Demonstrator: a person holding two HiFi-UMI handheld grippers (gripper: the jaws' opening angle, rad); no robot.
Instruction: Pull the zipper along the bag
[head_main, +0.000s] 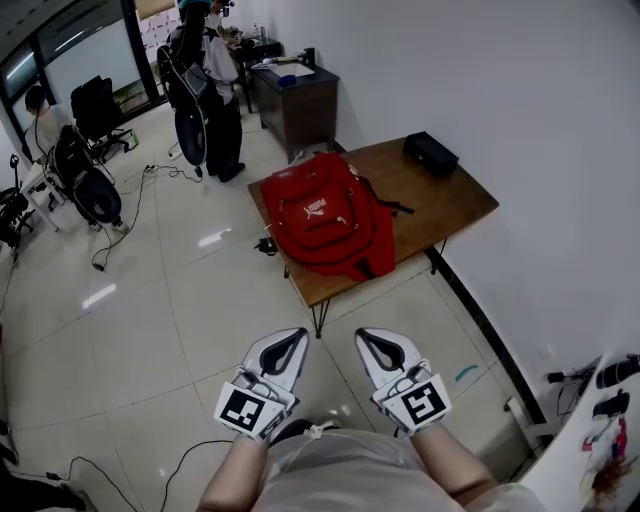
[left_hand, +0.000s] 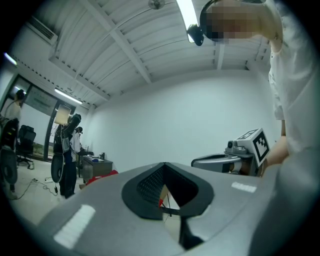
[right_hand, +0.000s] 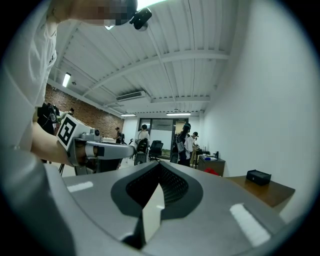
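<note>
A red backpack lies on a brown wooden table a good way ahead of me; its zipper pull is too small to make out. Both grippers hang low near my body, far short of the table. My left gripper is shut with nothing in it, and so is my right gripper. In the left gripper view the jaw tips meet, and a sliver of the red backpack shows beyond them. The right gripper view shows its tips together, with the backpack small in the distance.
A black box sits at the table's far corner by the white wall. A dark desk stands behind it, with a person beside it. Office chairs and cables lie to the left on the tiled floor.
</note>
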